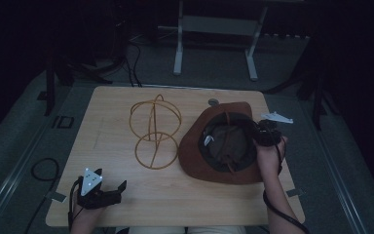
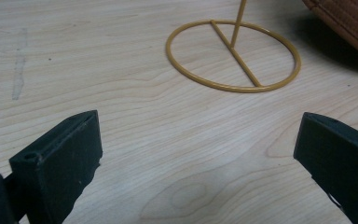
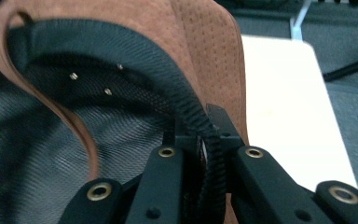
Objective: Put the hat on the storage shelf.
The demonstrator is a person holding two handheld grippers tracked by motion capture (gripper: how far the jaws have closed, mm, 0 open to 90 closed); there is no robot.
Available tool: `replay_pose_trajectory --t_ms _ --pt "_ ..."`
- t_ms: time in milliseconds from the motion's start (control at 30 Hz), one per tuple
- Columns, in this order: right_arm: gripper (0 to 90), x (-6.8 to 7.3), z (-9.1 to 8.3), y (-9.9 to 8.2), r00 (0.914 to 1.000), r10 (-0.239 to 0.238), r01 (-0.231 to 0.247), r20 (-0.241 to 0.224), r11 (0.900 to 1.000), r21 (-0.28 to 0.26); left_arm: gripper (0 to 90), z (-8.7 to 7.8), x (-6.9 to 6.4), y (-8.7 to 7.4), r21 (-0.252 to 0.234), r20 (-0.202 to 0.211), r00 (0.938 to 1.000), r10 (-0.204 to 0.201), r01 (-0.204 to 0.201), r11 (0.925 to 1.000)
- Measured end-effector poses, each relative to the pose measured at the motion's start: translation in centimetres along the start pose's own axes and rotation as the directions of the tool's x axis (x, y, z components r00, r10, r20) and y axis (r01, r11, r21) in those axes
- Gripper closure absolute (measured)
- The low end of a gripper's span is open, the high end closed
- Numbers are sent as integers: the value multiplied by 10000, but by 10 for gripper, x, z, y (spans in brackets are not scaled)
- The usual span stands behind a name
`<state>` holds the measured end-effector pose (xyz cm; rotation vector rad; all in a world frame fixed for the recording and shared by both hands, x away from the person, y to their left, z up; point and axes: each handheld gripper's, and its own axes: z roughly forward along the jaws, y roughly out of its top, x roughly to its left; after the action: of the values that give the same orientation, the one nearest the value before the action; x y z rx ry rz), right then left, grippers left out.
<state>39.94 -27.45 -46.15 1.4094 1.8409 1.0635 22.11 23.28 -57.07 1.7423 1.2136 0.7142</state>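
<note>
Dim room, dark floor all round, and a pale wooden table lit in the middle of it; on the boards stands a yellow wire hat stand, its round base ring flat on the wood, and just beside it to the right lies a brown hat, crown down, dark lining facing up. Over on that side the right gripper has its 2 jaws clamped together on the hat's inner edge, pinching the black ribbed sweatband and the brim behind it; that side of the hat looks tipped up off the table, though I can't tell how far. The left gripper waits near the front edge, well apart from the stand, jaws wide apart with bare wood between them.

Now the risks, as I read them; the grip is on 1 narrow strip of band, so the soft brim could sag and the hat swing or slide out as it rises. The loose brown chin strap curls inside the crown and could snag the stand's upper hoops. That stand is light wire, unheld; a hat swung in sideways could knock it over or shove it, unless the left gripper steadies the base.
</note>
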Motion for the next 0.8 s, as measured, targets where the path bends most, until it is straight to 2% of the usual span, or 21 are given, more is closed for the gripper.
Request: replay_pose_trajectory --t_ms 200,333,467,600,800 --pt "846 -10 -25 12 9989 381 -397 -258 9973 -619 17 -1 -5 3 -30 201 9998 -37 37 10000" --pt "846 -19 -40 12 9969 638 -676 -451 9938 -878 17 0 -16 8 139 403 9986 346 -352 9993" --pt "846 -28 -49 6 9936 994 -1043 -543 9898 -970 18 4 -31 17 213 887 9945 564 -585 9981" --pt "845 -33 -54 1 9934 1094 -1123 -343 9884 -1018 36 9 -50 27 195 1402 9846 1041 -1079 9940" --pt "845 -38 -55 -6 9932 1145 -1162 -229 9883 -986 54 22 -77 46 126 2131 9671 1389 -1449 9894"
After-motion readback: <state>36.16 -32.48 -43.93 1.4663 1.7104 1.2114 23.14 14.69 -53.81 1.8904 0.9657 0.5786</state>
